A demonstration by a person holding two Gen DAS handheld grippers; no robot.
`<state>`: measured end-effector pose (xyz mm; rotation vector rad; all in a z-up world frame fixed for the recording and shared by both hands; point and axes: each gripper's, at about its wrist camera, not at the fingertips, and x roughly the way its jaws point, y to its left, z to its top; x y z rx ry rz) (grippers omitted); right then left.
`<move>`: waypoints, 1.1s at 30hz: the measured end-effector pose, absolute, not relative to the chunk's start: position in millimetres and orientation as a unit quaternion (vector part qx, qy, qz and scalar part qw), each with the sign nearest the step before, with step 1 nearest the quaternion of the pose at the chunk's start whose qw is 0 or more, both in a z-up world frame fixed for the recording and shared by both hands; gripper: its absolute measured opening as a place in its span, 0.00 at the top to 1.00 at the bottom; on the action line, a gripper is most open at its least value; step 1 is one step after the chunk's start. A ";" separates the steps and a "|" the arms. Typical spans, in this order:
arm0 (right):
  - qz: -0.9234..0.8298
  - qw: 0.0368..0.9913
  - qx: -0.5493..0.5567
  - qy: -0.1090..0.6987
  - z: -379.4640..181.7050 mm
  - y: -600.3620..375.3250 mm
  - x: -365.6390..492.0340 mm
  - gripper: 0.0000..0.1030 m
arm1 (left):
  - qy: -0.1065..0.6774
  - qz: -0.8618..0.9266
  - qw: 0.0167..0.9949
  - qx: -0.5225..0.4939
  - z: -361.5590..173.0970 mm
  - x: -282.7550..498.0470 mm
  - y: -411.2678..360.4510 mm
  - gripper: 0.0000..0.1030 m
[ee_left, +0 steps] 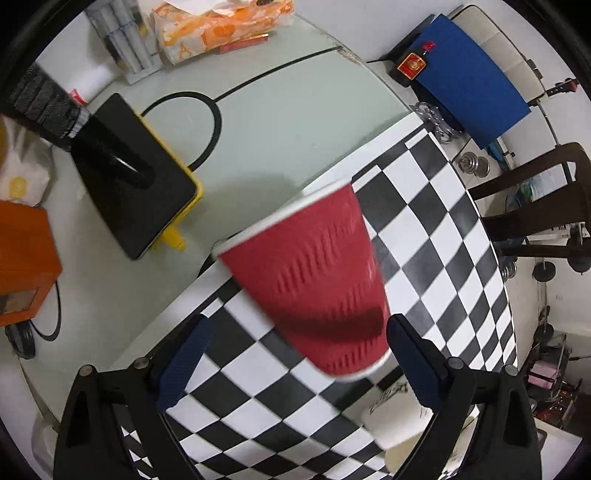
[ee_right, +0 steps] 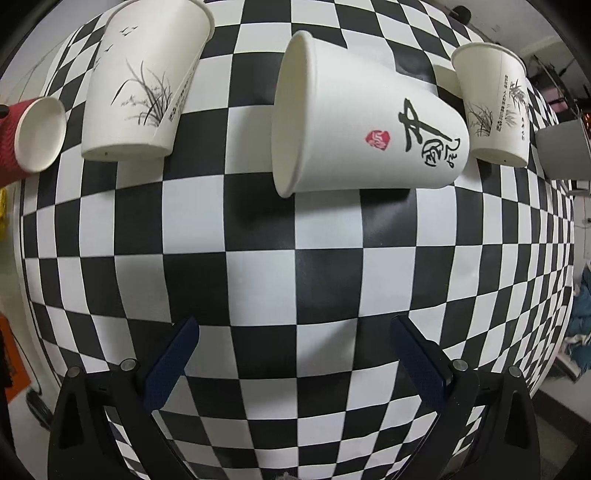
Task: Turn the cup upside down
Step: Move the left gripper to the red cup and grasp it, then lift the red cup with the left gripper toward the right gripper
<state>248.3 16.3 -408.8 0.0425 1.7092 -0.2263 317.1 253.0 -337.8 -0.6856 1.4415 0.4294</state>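
Observation:
A red ribbed paper cup point(ee_left: 314, 280) stands tilted on the checkered cloth point(ee_left: 436, 229), white rim at the upper left, base near my left gripper point(ee_left: 297, 328). The left fingers are wide apart and the cup's base sits between them, not pinched. The red cup also shows at the left edge of the right wrist view point(ee_right: 29, 136), mouth facing the camera. My right gripper point(ee_right: 295, 328) is open and empty above the cloth point(ee_right: 295, 266). A white cup with black calligraphy point(ee_right: 362, 129) lies on its side ahead of it.
Two white cups with ink plants stand on the cloth, one at far left point(ee_right: 144, 81), one at far right point(ee_right: 495, 107). Beyond the cloth are a black tablet in a yellow case point(ee_left: 136, 177), an orange box point(ee_left: 22, 266) and a tissue pack point(ee_left: 221, 26). Another white cup point(ee_left: 395, 413) lies below the left gripper.

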 end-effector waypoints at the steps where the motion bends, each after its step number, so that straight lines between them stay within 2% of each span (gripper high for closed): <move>1: -0.103 0.649 0.021 0.753 -409.3 17.3 249.0 0.00 | 0.641 0.189 0.678 -0.308 -340.3 321.1 253.2 0.08; 4: -0.110 0.647 0.023 0.754 -411.1 14.5 251.9 0.00 | 0.644 0.189 0.680 -0.295 -347.9 332.1 255.0 0.10; 6: -0.114 0.644 0.028 0.756 -416.4 6.2 254.8 0.00 | 0.647 0.189 0.684 -0.280 -351.3 338.0 253.7 0.21; 14: -0.117 0.640 0.038 0.758 -409.2 -26.8 256.3 0.00 | 0.636 0.180 0.730 -0.174 -347.6 344.1 242.4 0.29; 19: -0.116 0.642 0.047 0.756 -397.5 -40.1 252.8 0.00 | 0.627 0.169 0.755 -0.097 -340.3 327.1 233.2 0.30; 33: -0.112 0.657 0.068 0.743 -359.8 -127.8 197.8 0.00 | 0.598 0.096 0.795 -0.015 -281.9 249.5 184.6 0.30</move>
